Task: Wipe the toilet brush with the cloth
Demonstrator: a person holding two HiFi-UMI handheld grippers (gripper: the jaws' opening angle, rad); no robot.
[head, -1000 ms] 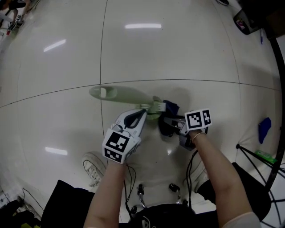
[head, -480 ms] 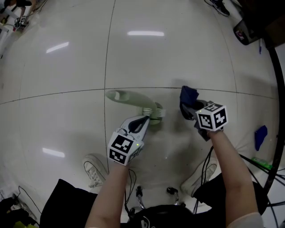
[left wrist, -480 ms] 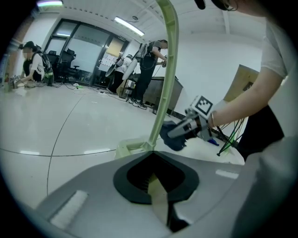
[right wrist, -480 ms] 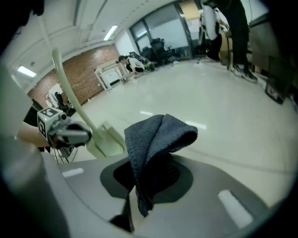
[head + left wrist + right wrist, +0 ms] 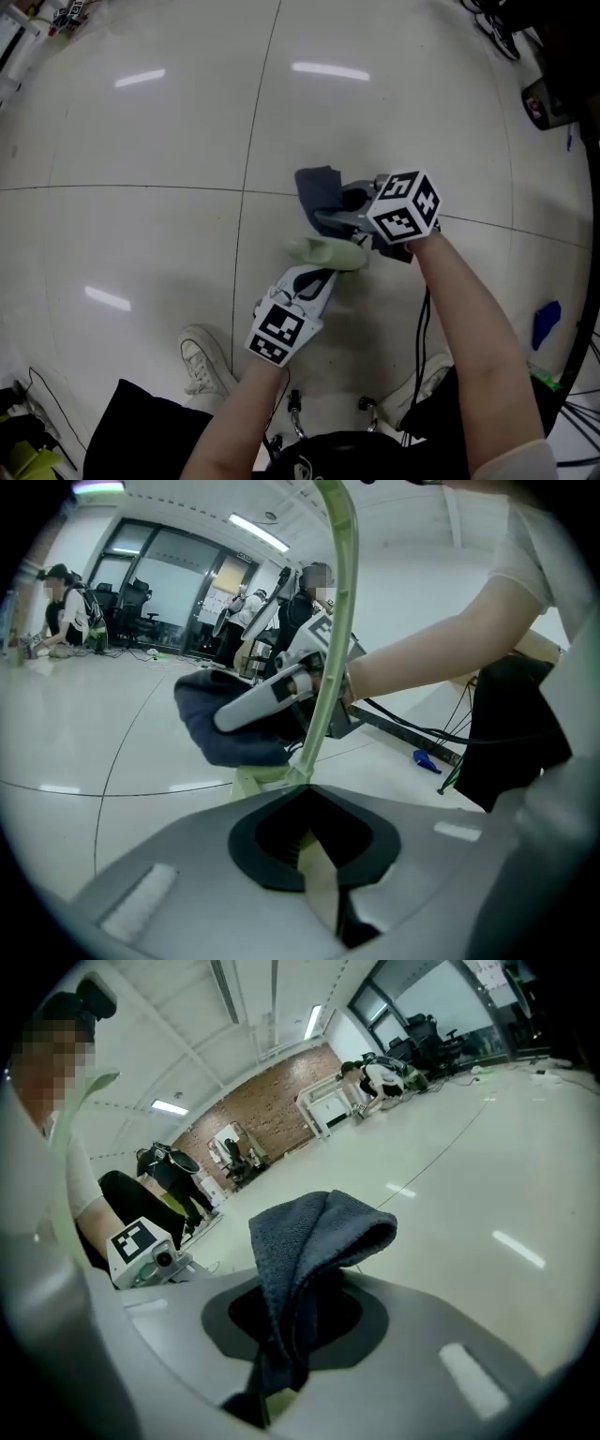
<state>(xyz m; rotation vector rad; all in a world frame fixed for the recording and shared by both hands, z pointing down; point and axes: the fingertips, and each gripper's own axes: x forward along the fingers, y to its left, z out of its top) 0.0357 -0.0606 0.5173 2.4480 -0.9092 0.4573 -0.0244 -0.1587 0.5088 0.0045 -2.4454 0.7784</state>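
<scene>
My left gripper (image 5: 322, 274) is shut on the pale green toilet brush (image 5: 328, 251), held up off the floor. In the left gripper view its thin handle (image 5: 334, 621) rises from the left gripper (image 5: 307, 803) and curves up out of the top. My right gripper (image 5: 330, 218) is shut on a dark blue cloth (image 5: 319, 191), just beyond the brush. That cloth (image 5: 223, 731) and the right gripper's fingers (image 5: 267, 692) sit against the handle's left side. In the right gripper view the folded cloth (image 5: 314, 1241) stands up out of the right gripper (image 5: 286, 1335).
Glossy white tiled floor (image 5: 141, 187) lies all around. My white sneaker (image 5: 202, 354) is at the lower left. A blue object (image 5: 546, 323) and black stand legs lie at the right edge. Cables hang below my arms. People and office chairs (image 5: 131, 607) are far off.
The left gripper has raised the brush from lying flat on the floor to pointing upward. The right gripper has swung left with the cloth, from beside the brush to right against it.
</scene>
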